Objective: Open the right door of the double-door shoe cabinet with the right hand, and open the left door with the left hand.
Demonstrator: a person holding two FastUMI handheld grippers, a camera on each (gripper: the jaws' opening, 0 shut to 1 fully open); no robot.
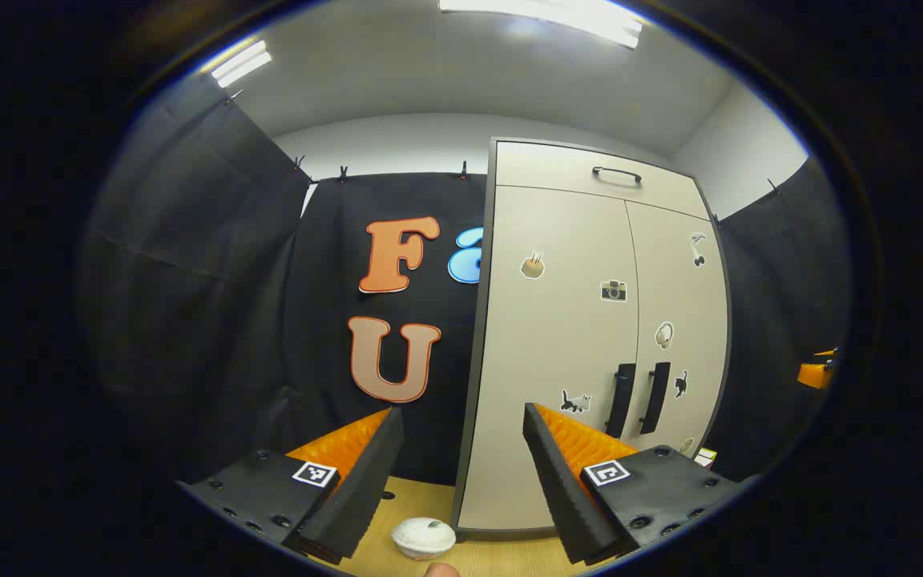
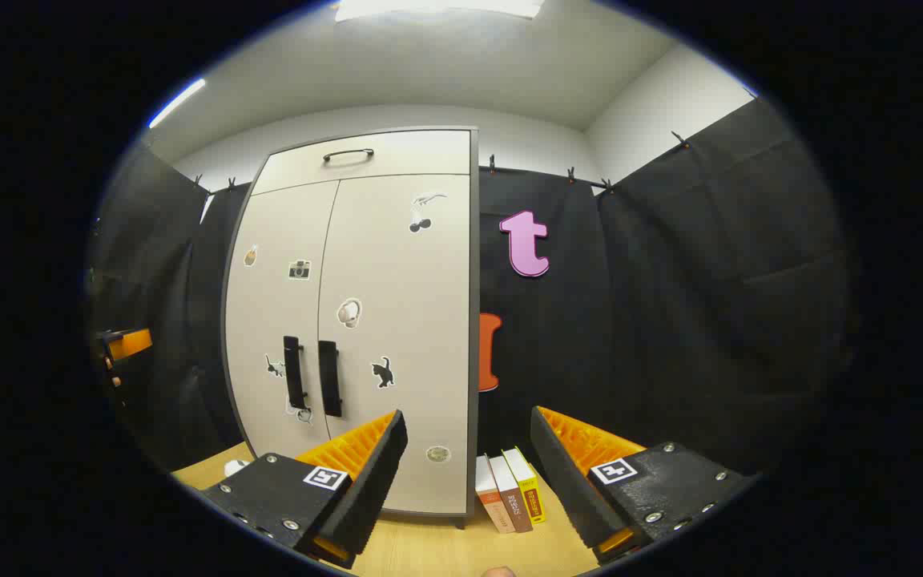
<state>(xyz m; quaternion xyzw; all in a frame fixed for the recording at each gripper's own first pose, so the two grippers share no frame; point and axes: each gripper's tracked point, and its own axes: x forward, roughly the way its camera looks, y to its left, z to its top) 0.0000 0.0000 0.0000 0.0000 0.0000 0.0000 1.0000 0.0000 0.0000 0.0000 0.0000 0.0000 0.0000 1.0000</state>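
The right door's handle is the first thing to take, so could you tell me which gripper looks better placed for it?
Right, probably. The right gripper is open and faces the right door, whose handle is just left of its fingers. Both doors look shut.

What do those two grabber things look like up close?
Each one has two wedge-shaped fingers with ribbed, ridged faces, fixed to flat black blocks dotted with round screws. Every block carries a small square black-and-white marker sticker. The left gripper and the right gripper look built the same. No cables or sleeves are visible.
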